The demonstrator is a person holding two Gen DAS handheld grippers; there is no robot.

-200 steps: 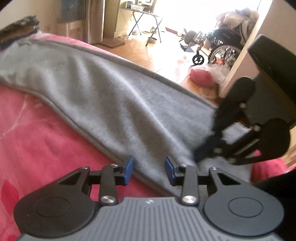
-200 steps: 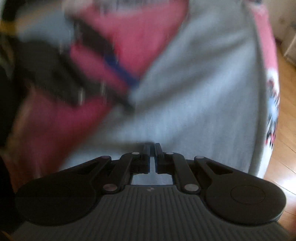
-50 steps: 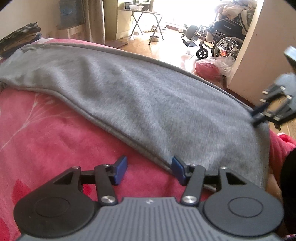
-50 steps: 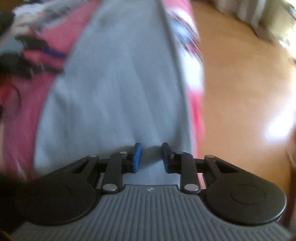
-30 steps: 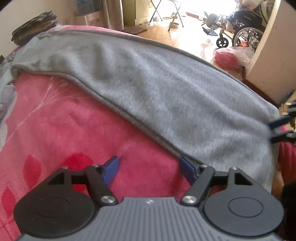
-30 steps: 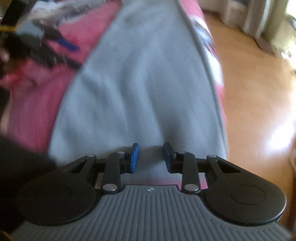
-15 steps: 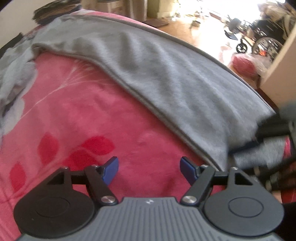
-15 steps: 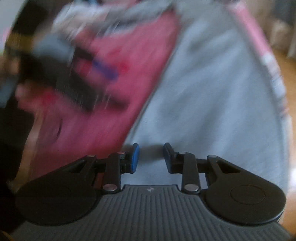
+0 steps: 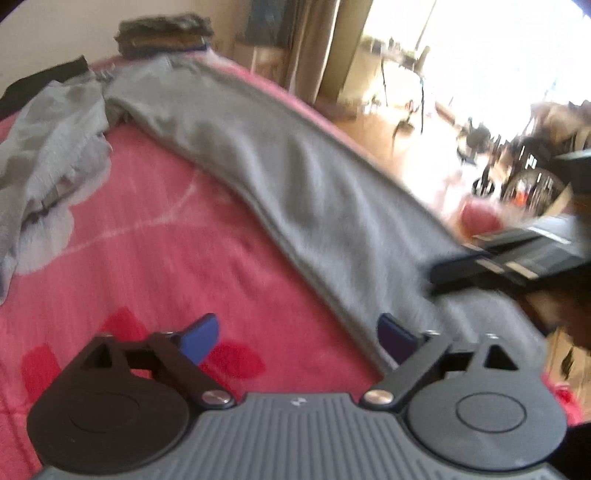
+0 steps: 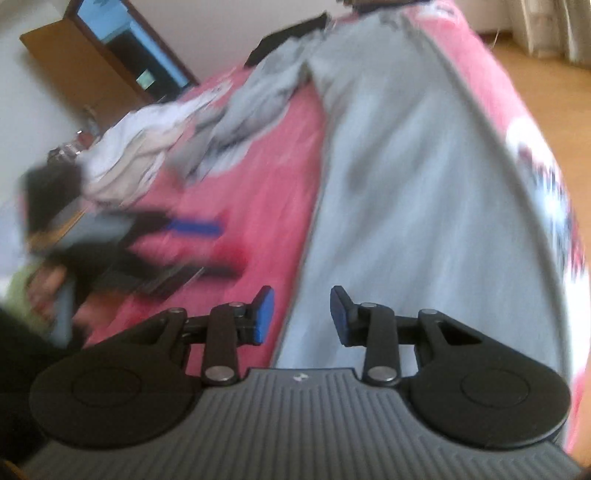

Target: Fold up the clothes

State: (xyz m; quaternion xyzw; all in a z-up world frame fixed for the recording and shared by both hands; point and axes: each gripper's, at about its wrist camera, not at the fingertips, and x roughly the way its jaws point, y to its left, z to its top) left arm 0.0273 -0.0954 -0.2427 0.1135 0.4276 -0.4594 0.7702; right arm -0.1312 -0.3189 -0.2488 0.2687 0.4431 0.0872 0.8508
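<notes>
Long grey fleece trousers point(image 9: 295, 166) lie stretched along the bed's outer edge on a red flowered blanket point(image 9: 129, 258); the right wrist view shows the same grey trousers point(image 10: 424, 184). My left gripper point(image 9: 297, 338) is wide open and holds nothing, over the blanket at the garment's near inner seam. My right gripper point(image 10: 301, 315) is open too, straddling that seam near the close end. The right gripper shows blurred at the right in the left wrist view, the left one blurred at the left in the right wrist view.
A crumpled light grey garment point(image 9: 48, 155) and a pale cloth point(image 10: 147, 147) lie at the far end of the bed. Folded dark clothes point(image 9: 162, 33) are stacked beyond. Wooden floor point(image 10: 546, 96) drops off past the bed edge; a wheelchair point(image 9: 524, 177) stands far off.
Both grippers let go of the trousers and opened, the left one widest. Both cameras have swung up and back, bringing the far end of the bed and the other clothes into view.
</notes>
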